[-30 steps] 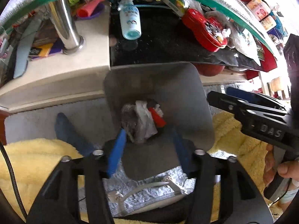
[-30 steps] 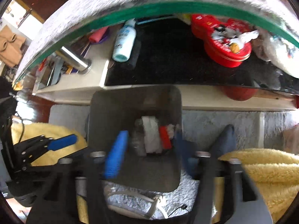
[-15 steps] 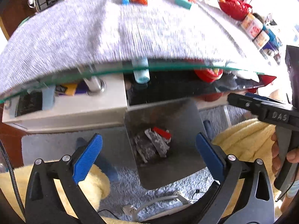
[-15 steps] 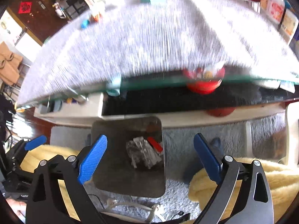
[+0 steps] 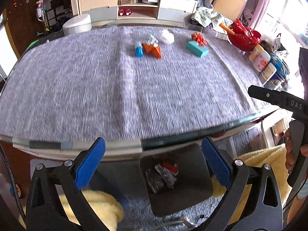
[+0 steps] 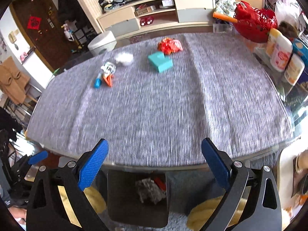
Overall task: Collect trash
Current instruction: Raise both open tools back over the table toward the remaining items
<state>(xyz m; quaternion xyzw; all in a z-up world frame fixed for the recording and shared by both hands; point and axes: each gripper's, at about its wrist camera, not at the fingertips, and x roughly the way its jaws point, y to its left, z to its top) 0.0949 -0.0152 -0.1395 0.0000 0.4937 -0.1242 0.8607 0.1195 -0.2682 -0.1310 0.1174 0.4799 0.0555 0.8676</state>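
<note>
A dark square bin [image 5: 194, 188] stands on the floor below the table's near edge, with crumpled grey and red trash [image 5: 163, 175] inside; it also shows in the right wrist view [image 6: 119, 202]. My left gripper [image 5: 152, 165] is open and empty above the bin. My right gripper [image 6: 154, 165] is open and empty too. Far across the grey-clothed table lie a teal box [image 5: 197, 48], an orange wrapper [image 5: 152, 50], a blue piece [image 5: 138, 51], a white wad [image 5: 167, 36] and a red crumpled wrapper [image 6: 170, 46].
A red basket [image 6: 254, 25] and jars [image 6: 279, 52] stand at the table's right end. A glass table edge [image 5: 173, 137] runs just above the bin. Yellow towel [image 5: 100, 206] lies by the bin. A TV cabinet [image 5: 138, 9] is behind the table.
Both grippers opened from around the trash in the bin, dropped it there, and rose from below the table edge to look across the tabletop.
</note>
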